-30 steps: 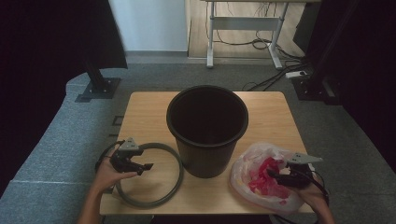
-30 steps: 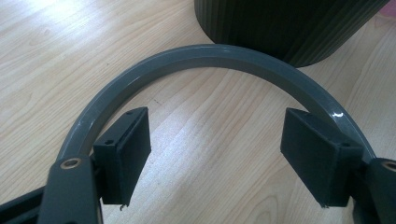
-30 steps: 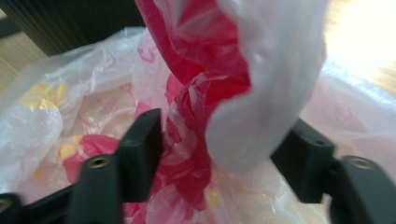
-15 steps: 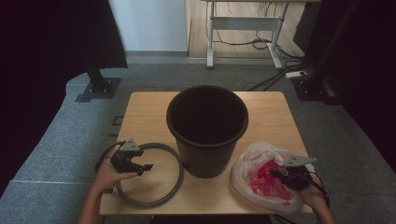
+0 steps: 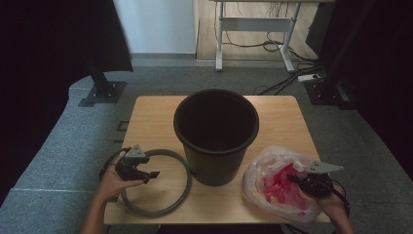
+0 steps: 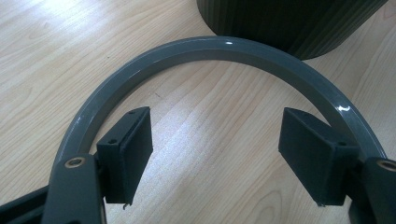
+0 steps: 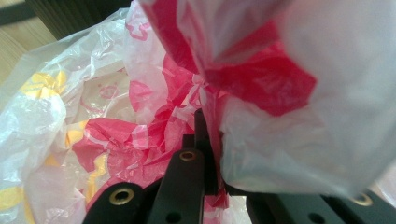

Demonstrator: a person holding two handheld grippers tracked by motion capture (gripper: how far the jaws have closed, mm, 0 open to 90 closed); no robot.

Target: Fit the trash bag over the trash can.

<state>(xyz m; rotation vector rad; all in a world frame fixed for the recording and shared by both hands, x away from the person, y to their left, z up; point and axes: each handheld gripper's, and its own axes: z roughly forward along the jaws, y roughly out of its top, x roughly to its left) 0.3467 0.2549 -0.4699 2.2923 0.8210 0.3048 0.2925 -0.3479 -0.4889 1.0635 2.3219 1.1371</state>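
- The high view is dim; both side edges sink into near black, while a pale wall at the top and the desk [image 5: 156, 122] catch soft light.
- The bin [image 5: 216, 134] shows a dark inside.
- In the left gripper view, bright, even light falls on the wood; the ring [image 6: 224, 49] carries small white glints, and the tongs [image 6: 219, 154] cast a soft shadow.
- In the right gripper view, the bag [image 7: 299, 116] sits very close and blurs at right.

A lab or studio space is showing here: black curtains [image 5: 44, 58] are hanging round a small wooden table [image 5: 156, 122], stand bases [image 5: 103, 91] and cables [image 5: 280, 48] are lying on grey carpet [image 5: 63, 146].
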